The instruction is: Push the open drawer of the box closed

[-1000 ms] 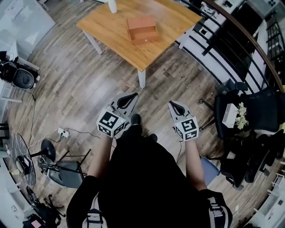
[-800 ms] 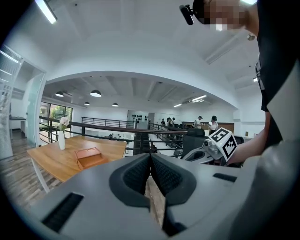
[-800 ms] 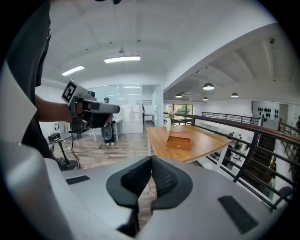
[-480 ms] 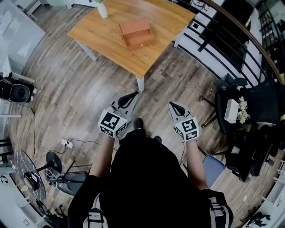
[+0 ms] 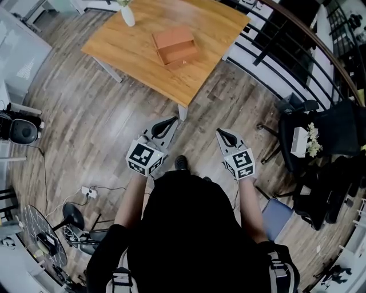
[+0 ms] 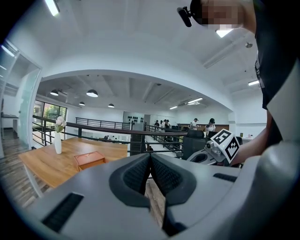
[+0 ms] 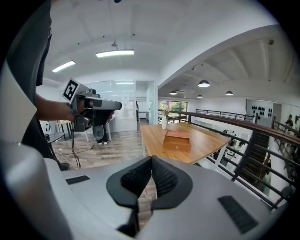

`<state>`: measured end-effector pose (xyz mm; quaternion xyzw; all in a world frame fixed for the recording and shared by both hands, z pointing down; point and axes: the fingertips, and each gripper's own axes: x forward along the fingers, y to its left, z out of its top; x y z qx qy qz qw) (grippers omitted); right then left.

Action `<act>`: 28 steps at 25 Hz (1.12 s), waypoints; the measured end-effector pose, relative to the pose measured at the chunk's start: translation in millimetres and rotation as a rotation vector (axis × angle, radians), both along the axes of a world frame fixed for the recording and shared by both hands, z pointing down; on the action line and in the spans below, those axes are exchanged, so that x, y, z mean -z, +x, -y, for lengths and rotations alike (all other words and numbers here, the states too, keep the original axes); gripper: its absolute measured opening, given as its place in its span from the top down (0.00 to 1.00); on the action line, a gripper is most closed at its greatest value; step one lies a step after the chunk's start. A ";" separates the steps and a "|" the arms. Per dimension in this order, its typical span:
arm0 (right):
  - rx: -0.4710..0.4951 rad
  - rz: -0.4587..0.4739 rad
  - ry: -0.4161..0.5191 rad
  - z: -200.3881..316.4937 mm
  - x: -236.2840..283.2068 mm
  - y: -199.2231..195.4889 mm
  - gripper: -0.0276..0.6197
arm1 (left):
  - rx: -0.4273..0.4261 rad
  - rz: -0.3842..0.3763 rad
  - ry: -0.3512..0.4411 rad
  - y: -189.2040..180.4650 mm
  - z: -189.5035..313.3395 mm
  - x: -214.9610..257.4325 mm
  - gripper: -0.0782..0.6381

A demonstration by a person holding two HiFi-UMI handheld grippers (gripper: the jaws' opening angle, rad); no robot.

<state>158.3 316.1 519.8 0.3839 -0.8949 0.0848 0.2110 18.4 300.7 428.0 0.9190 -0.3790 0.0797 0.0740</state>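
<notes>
**Two clenched grippers, well short of the box**

Both grippers are held in front of the person [image 5: 189, 229], over the wooden floor [image 5: 86, 114], pointing toward the bench [image 5: 131, 46]. Left gripper [image 5: 171, 121]: fingers clenched, pressed together with nothing between them, as the left gripper view shows. Right gripper [image 5: 219, 132]: fingers likewise clenched and empty.

The box [image 5: 174, 46] sits near the middle of the bench, well apart from both grippers. A white vase [image 5: 128, 16] stands near the bench's far edge, apart from the box. The drawer [image 5: 182, 57] appears to project from the box on the side facing the person, and its small knob [image 7: 176, 147] shows in the right gripper view. How far it projects is hard to tell at this range.

Progress, as judged from these views: no part of the task is done. Neither gripper touches box or drawer, and the drawer looks open. Left to do:
- the approach to the bench;
- setting a gripper against the drawer front;
- a push until the front sits flush with the box.

Clenched fingers would suit that push, since no grasp is needed.
</notes>
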 end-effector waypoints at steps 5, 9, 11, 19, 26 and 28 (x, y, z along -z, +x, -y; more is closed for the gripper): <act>-0.004 -0.014 0.007 15.9 -7.4 -25.9 0.93 | -0.029 0.010 -0.024 -19.9 8.8 -13.6 0.86; -0.017 -0.020 0.007 23.8 -9.9 -40.1 0.93 | -0.048 0.010 -0.029 -33.3 15.4 -17.3 0.86; -0.022 -0.022 0.004 28.1 -11.4 -44.3 0.93 | -0.055 0.010 -0.028 -37.5 20.0 -18.4 0.86; -0.024 -0.025 -0.002 56.2 -15.7 -38.7 0.93 | -0.050 0.022 -0.039 -36.5 36.3 -23.6 0.86; 0.039 -0.038 -0.003 99.1 -18.9 -37.2 0.93 | 0.020 0.005 -0.054 -37.2 71.8 -27.9 0.86; 0.061 -0.046 -0.007 114.4 -21.1 -34.5 0.93 | 0.044 -0.006 -0.055 -34.5 85.2 -27.4 0.86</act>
